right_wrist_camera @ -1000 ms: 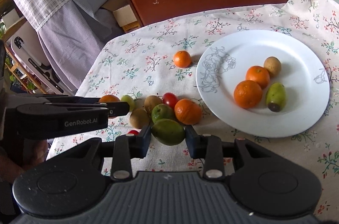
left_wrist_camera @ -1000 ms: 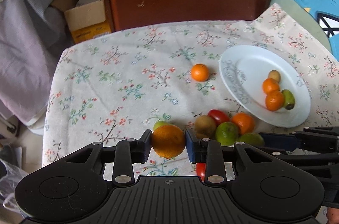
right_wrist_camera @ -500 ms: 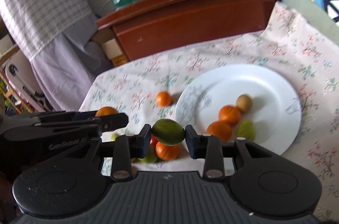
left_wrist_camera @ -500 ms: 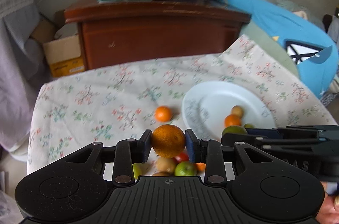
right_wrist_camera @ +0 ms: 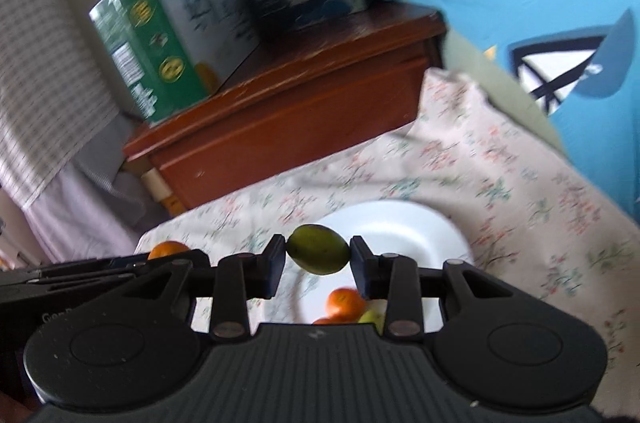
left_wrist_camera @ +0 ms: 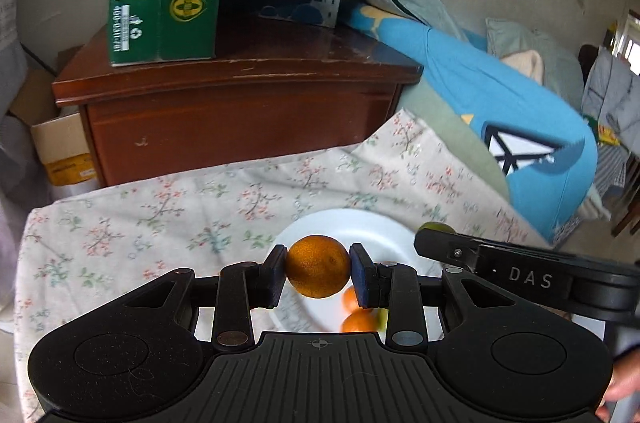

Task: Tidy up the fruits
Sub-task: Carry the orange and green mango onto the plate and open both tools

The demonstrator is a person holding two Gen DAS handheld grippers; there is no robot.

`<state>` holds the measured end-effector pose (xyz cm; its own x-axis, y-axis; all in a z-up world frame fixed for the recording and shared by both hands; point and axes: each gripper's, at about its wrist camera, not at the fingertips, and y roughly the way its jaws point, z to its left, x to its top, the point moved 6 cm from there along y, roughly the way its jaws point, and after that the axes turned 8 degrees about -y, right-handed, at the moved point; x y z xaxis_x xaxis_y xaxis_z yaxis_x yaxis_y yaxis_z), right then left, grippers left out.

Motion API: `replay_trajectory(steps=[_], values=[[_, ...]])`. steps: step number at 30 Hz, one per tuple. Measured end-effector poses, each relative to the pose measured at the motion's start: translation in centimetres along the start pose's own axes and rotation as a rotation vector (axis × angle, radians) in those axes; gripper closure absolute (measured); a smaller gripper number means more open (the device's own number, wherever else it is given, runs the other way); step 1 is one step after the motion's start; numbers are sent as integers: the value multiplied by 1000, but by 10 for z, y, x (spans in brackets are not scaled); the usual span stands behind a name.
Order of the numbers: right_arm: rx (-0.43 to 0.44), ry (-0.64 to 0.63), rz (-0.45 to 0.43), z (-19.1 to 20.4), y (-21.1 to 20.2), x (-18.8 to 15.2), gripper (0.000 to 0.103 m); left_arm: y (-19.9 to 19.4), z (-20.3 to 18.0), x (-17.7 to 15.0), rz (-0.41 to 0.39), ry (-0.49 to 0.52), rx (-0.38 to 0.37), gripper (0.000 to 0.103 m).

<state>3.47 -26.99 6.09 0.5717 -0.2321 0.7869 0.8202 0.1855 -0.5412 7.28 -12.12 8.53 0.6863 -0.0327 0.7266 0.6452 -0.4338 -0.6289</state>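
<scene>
Fruits are what I am sorting, and two are in the air right now: my left hand-held gripper is clenched on an orange at lower centre of the left wrist view, and my right hand-held gripper is clenched on a green fruit at lower centre of the right wrist view, each pinched squarely between the pads. Both hang above the white plate, which sits on the floral tabletop just behind and below the fruit; a few oranges and something green already lie on it, half hidden by the gripper bodies. I judge this the carrying step, with placing next. That calls for lowering each fruit onto a bare part of the plate, clear of those already there, and letting go only near the surface, since round fruit will roll. My two grippers sit side by side, so I should set down one at a time.
</scene>
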Motion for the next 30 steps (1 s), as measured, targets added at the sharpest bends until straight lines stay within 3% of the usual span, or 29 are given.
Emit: replay_trajectory(steps=[7,12,17,30], values=[[-27,121,1,-26,-2,5,68,14,-21,10,-11,21,-40,72],[-51,194,63,-37,11,-7,68,34,-10,-2,44,36,-34,72],[-100,200,99,-43,20,-19,68,52,0,-11,78,44,-47,72],[-119,247,184,-51,39,-43,68,86,13,-28,144,-22,-41,72]])
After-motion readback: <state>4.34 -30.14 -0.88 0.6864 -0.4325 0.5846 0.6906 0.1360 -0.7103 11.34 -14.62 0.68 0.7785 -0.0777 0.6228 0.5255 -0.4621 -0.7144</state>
